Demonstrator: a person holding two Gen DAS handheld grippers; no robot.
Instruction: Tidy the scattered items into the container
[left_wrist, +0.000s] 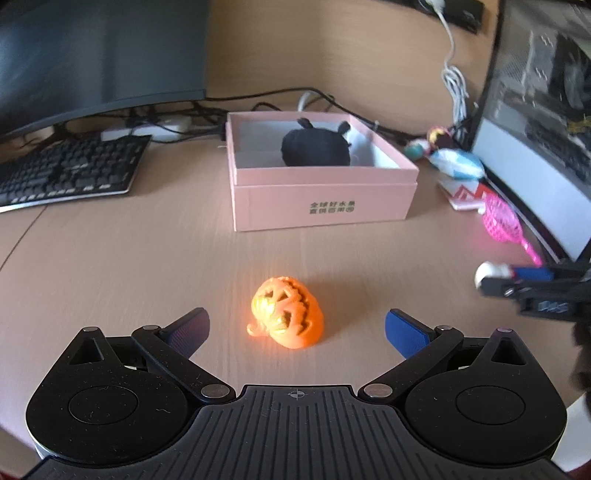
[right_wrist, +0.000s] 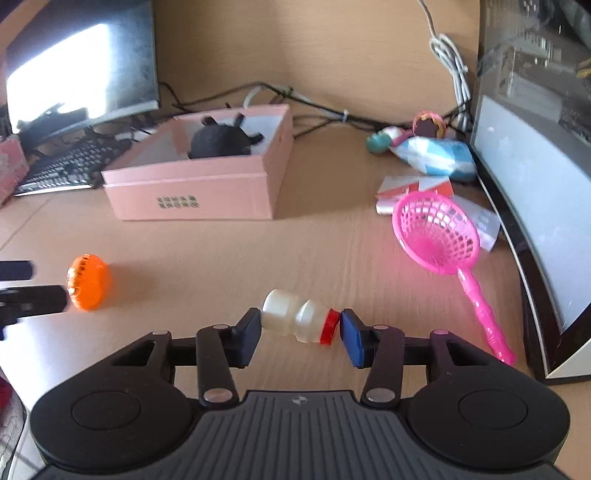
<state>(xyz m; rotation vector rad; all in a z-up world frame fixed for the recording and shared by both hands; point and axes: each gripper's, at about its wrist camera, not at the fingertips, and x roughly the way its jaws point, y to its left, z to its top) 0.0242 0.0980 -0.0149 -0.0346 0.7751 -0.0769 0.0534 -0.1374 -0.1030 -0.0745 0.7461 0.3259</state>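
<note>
Now, left gripper (left_wrist: 297, 326): wide open around pumpkin (left_wrist: 286, 312).
Right gripper (right_wrist: 300, 334): pinches bottle (right_wrist: 301, 319) end-to-end.
Risk: bottle may pivot free.

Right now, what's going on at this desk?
A person is tidying toys into the pink box, which already holds a black plush. The right tongs are closed end to end on a small white bottle with a red cap. The left tongs are open, just short of the orange pumpkin on the desk. A pink scoop lies outside the box.
</note>
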